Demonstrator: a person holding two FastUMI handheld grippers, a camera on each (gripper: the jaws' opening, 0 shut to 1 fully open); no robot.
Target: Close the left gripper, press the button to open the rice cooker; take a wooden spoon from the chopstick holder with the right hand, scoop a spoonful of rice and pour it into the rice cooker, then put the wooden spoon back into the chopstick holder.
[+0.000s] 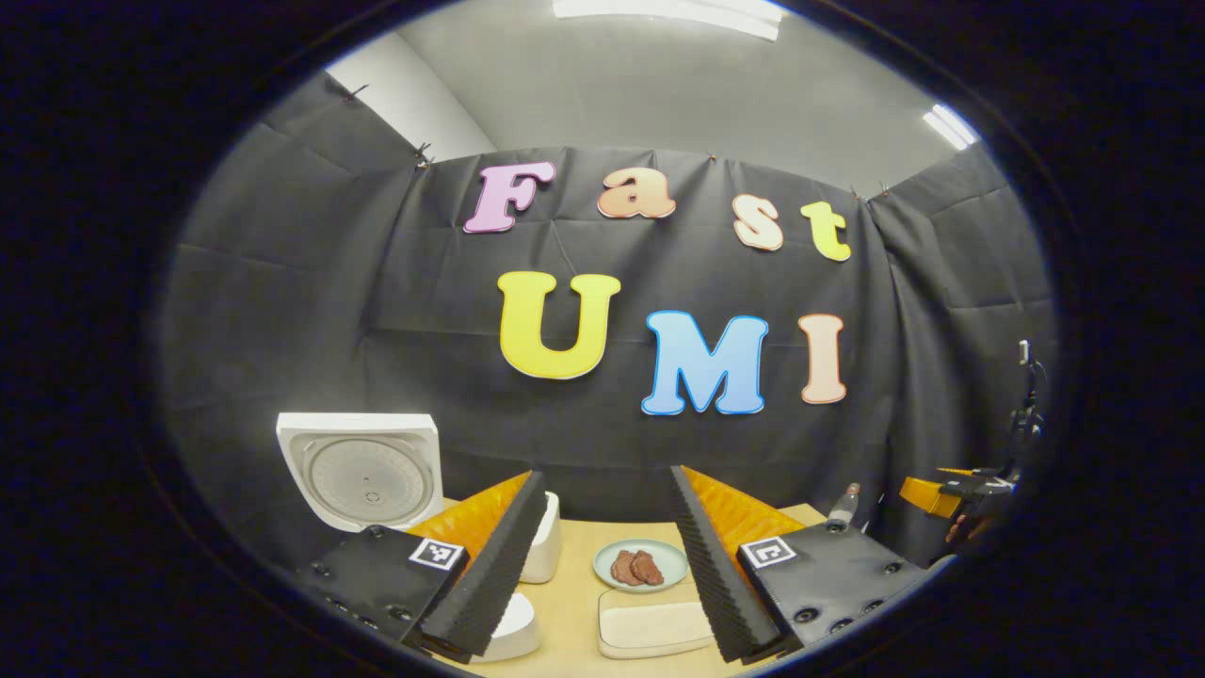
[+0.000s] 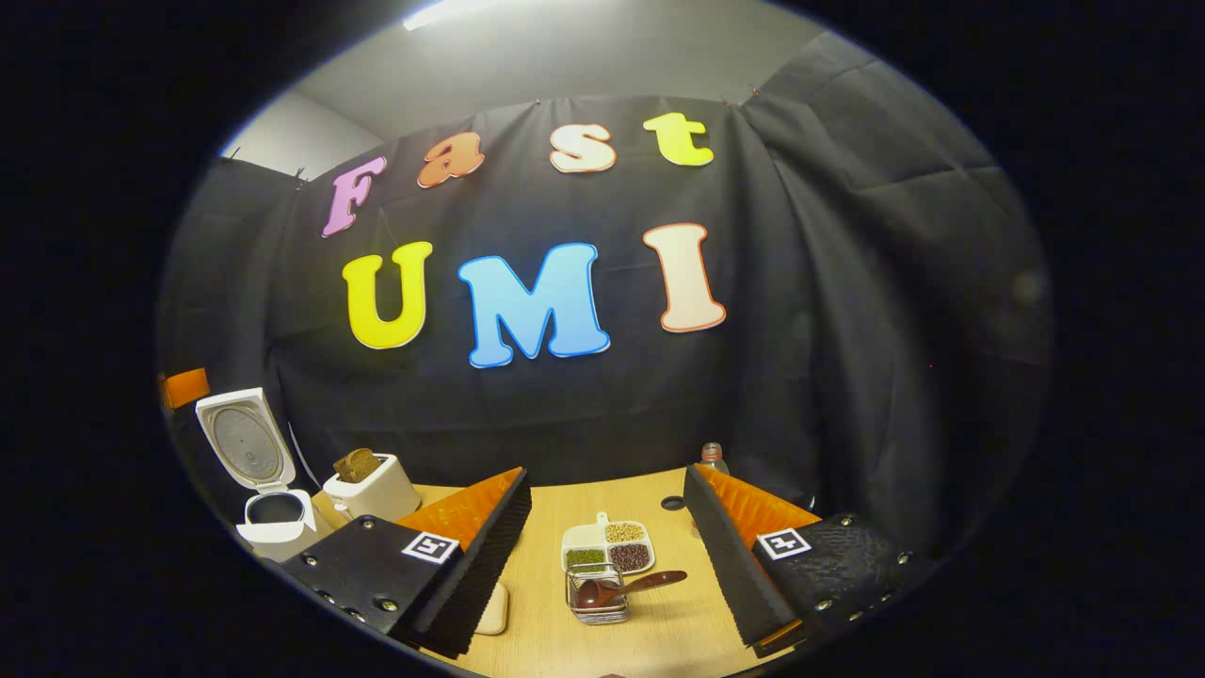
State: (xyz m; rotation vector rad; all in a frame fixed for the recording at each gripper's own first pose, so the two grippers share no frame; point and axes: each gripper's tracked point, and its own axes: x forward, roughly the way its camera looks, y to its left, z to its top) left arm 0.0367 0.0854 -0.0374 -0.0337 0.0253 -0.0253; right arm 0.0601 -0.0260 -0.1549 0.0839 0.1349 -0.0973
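The white rice cooker stands at the table's far left, its lid raised and the dark inner pot showing. In the left gripper view the raised lid is close at the left. A wooden spoon lies tilted in the wire chopstick holder, handle pointing right. Just behind it is a white divided dish of grains and beans. My right gripper is open above and in front of the holder, holding nothing. My left gripper is open and holds nothing.
A white toaster with bread stands beside the cooker. A plate of brown food and a beige board lie ahead of the left gripper. A small bottle stands at the table's back edge. A hand holding the other gripper shows far right.
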